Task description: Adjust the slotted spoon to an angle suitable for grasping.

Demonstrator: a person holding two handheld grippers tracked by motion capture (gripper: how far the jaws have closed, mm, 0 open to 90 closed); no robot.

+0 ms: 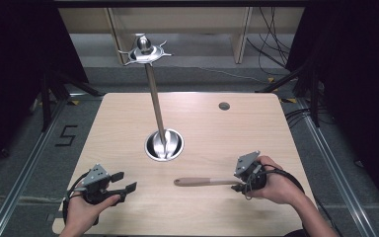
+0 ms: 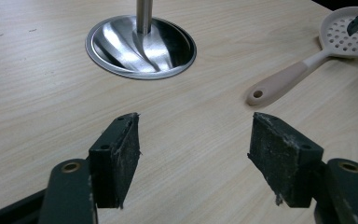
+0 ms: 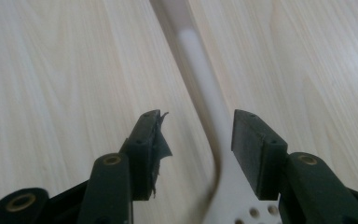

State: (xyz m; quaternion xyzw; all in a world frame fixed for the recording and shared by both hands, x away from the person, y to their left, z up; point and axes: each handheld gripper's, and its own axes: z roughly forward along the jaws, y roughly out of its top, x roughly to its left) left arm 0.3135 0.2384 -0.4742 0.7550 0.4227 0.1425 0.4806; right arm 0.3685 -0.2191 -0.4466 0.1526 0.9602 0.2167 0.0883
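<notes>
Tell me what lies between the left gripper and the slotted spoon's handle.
Bare wooden table: in the left gripper view, nothing sits between the open left gripper and the slotted spoon; the high view agrees.

A light wood table (image 1: 128, 123) bears a metal stand (image 1: 164, 144) near its middle (round shiny base, tall upright pole). Toward the right front lies a slotted spoon (image 2: 303, 70), its handle pointing left. A small dark round hole (image 1: 224, 105) sits near the far edge.
</notes>
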